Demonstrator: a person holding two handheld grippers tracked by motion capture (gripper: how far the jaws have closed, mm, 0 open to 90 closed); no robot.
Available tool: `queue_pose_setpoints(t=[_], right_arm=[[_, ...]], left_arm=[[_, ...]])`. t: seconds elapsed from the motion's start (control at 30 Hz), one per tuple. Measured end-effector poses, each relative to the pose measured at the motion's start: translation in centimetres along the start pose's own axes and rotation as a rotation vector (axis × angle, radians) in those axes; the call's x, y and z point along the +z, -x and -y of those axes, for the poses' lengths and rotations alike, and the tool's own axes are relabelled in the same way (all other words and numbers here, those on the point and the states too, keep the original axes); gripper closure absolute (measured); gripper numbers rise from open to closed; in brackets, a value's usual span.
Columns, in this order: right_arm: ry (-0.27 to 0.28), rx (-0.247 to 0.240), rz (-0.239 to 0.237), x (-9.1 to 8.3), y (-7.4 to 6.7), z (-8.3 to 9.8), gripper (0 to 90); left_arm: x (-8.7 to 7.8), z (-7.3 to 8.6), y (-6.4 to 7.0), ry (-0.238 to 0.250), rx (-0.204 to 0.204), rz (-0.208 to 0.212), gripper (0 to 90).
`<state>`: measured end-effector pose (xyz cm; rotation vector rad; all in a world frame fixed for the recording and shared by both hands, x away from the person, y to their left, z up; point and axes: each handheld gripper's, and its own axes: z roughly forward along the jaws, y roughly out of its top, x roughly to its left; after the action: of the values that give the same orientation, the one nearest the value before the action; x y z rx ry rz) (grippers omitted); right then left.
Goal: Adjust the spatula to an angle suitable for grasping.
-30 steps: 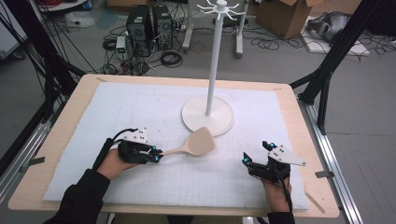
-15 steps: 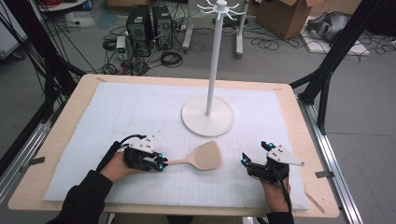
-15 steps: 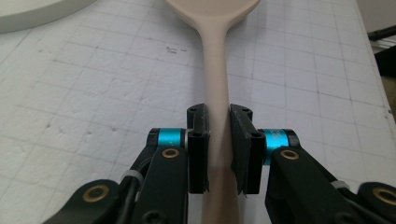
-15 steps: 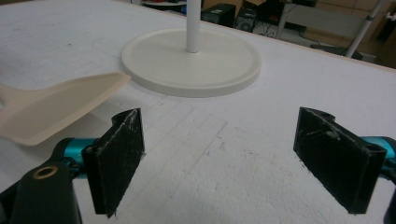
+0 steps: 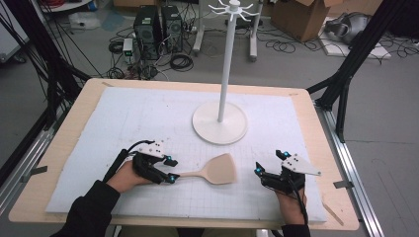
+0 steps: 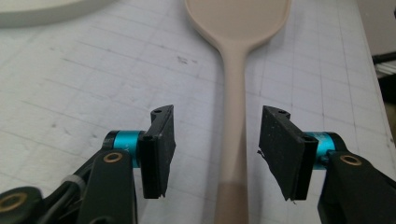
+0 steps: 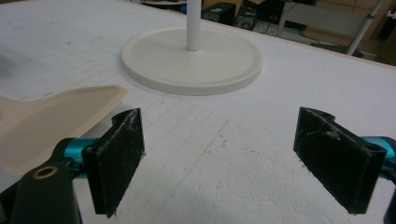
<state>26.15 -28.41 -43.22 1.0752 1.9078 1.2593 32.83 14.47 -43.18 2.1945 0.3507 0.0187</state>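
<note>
Two grippers rest low on the counter (image 5: 64, 163): the left gripper (image 6: 215, 154) has its jaws apart astride the spatula (image 5: 210, 172) handle without touching it, while the right gripper (image 7: 219, 161) is spread wide just beside the blade, near the stand (image 5: 220, 121)

The spatula (image 5: 217, 170) looks smooth, matt beige plastic. The mat (image 5: 148, 118) is rough white foam on a pale wood table (image 5: 316, 128). Stand (image 5: 220, 123): smooth, matt white.
</note>
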Motion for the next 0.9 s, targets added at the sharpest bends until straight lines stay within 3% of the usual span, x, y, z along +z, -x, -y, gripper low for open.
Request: queue_pose_setpoints(t=[0.17, 0.2, 0.23, 0.4, 0.47, 0.5, 0.57, 0.63, 0.73, 0.9], right_arm=[[0.002, 0.0, -0.001, 0.1, 0.0, 0.1, 15.5], [0.001, 0.0, -0.003, 0.1, 0.0, 0.1, 15.5], [0.001, -0.002, -0.003, 0.1, 0.0, 0.1, 15.5], [0.006, 0.001, 0.002, -0.1, 0.1, 0.2, 15.5], [0.007, 0.005, 0.002, -0.2, 0.1, 0.2, 15.5], [0.006, 0.009, 0.006, -0.3, 0.2, 0.3, 15.5], [0.007, 0.01, 0.004, -0.3, 0.3, 0.3, 15.5], [0.009, 0.007, 0.006, -0.3, 0.3, 0.4, 15.5], [0.008, 0.012, 0.007, -0.3, 0.3, 0.3, 15.5], [0.012, 0.013, 0.006, -0.5, 0.4, 0.2, 15.5]], left_arm=[[0.8, -1.1, 0.7, 0.004, 0.021, -0.004, 45.8], [1.2, -1.3, 0.8, -0.012, 0.027, -0.002, 46.6], [2.1, -1.6, 1.0, -0.064, 0.051, -0.009, 48.8], [3.7, -1.8, 1.3, -0.136, 0.076, -0.017, 54.9], [3.6, -1.9, 1.3, -0.14, 0.077, -0.014, 57.2], [3.7, -2.0, 1.4, -0.147, 0.098, -0.015, 66.4], [3.7, -2.1, 1.4, -0.152, 0.109, -0.006, 75.5], [3.8, -2.2, 1.7, -0.162, 0.144, 0.001, 76.9], [3.8, -2.4, 1.8, -0.175, 0.164, 0.006, 77.7], [3.9, -2.7, 2.2, -0.142, 0.23, 0.052, 77.7]])
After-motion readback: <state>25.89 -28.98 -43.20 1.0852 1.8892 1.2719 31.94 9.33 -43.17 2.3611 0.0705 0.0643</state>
